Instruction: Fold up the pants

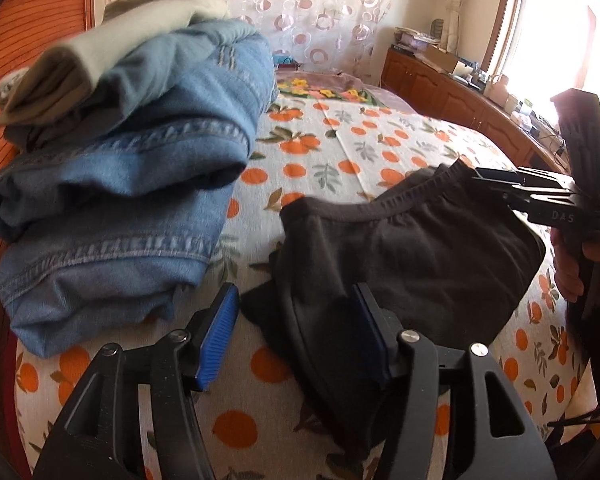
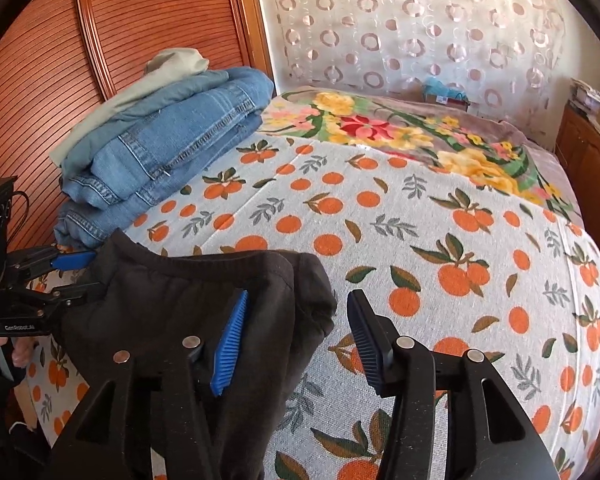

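Dark brown pants [image 1: 412,256] lie folded on the orange-print bedspread, elastic waistband toward the far side. My left gripper [image 1: 296,336] is open, its jaws straddling the pants' left edge just above the cloth. My right gripper [image 2: 296,340] is open at the pants' [image 2: 172,304] right edge, its left finger over the cloth. In the left wrist view the right gripper [image 1: 496,188] shows at the waistband's right end. In the right wrist view the left gripper [image 2: 74,276] shows at the pants' left side.
A stack of folded blue jeans [image 1: 116,200] topped by pale garments [image 2: 168,66] sits at the bed's left by the wooden headboard [image 2: 60,60]. A floral blanket [image 2: 412,132] lies at the far side. A wooden cabinet [image 1: 452,96] lines the right wall under a window.
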`<action>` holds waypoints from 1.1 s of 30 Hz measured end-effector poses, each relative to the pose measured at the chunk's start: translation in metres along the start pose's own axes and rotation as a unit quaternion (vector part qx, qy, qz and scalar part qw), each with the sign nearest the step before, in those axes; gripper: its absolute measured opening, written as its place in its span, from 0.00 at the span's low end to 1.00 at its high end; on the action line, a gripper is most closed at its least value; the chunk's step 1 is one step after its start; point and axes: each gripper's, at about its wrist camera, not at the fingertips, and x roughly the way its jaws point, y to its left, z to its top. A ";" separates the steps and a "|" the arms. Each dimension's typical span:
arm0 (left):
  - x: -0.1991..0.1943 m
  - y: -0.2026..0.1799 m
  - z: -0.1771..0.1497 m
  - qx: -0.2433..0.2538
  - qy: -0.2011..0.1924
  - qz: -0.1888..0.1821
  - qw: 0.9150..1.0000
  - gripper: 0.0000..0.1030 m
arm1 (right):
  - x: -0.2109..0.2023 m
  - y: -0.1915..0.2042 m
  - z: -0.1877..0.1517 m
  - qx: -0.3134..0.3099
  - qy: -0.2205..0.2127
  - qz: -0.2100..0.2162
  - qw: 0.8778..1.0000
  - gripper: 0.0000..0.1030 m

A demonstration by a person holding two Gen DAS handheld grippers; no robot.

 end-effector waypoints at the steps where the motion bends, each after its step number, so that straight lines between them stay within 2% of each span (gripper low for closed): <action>1: -0.001 0.001 -0.002 -0.001 -0.001 -0.001 1.000 0.57 | 0.002 -0.001 0.000 0.002 0.004 0.003 1.000 0.52; 6: -0.004 0.007 -0.005 -0.017 -0.005 -0.005 1.000 0.57 | 0.010 -0.005 -0.002 0.009 0.019 0.012 1.000 0.52; 15: -0.004 0.004 -0.006 -0.012 -0.008 0.001 1.000 0.57 | 0.014 -0.009 -0.003 0.019 0.023 0.024 0.999 0.51; 16: -0.004 0.004 -0.006 -0.012 -0.008 0.001 1.000 0.57 | 0.013 -0.007 -0.004 0.018 0.022 0.025 0.999 0.46; 17: -0.004 0.005 -0.006 -0.012 -0.008 0.001 1.000 0.57 | 0.013 -0.006 -0.005 0.016 0.023 0.029 0.999 0.35; 19: -0.004 0.005 -0.006 -0.013 -0.008 0.001 1.000 0.57 | 0.014 -0.001 -0.006 0.014 0.030 0.051 0.998 0.21; 20: -0.004 0.005 -0.006 -0.013 -0.008 0.001 1.000 0.57 | 0.015 0.000 -0.007 0.014 0.032 0.055 0.998 0.17; 23: -0.004 0.005 -0.005 -0.018 -0.006 -0.001 1.000 0.57 | 0.008 0.000 -0.007 0.010 0.025 0.051 0.998 0.14; 27: -0.005 0.002 -0.001 -0.026 -0.008 -0.025 0.999 0.57 | -0.013 -0.003 -0.014 0.018 0.006 0.041 0.999 0.13; 33: 0.003 -0.005 0.009 -0.019 -0.004 -0.028 0.999 0.51 | -0.025 -0.008 -0.040 0.033 0.017 0.031 0.999 0.13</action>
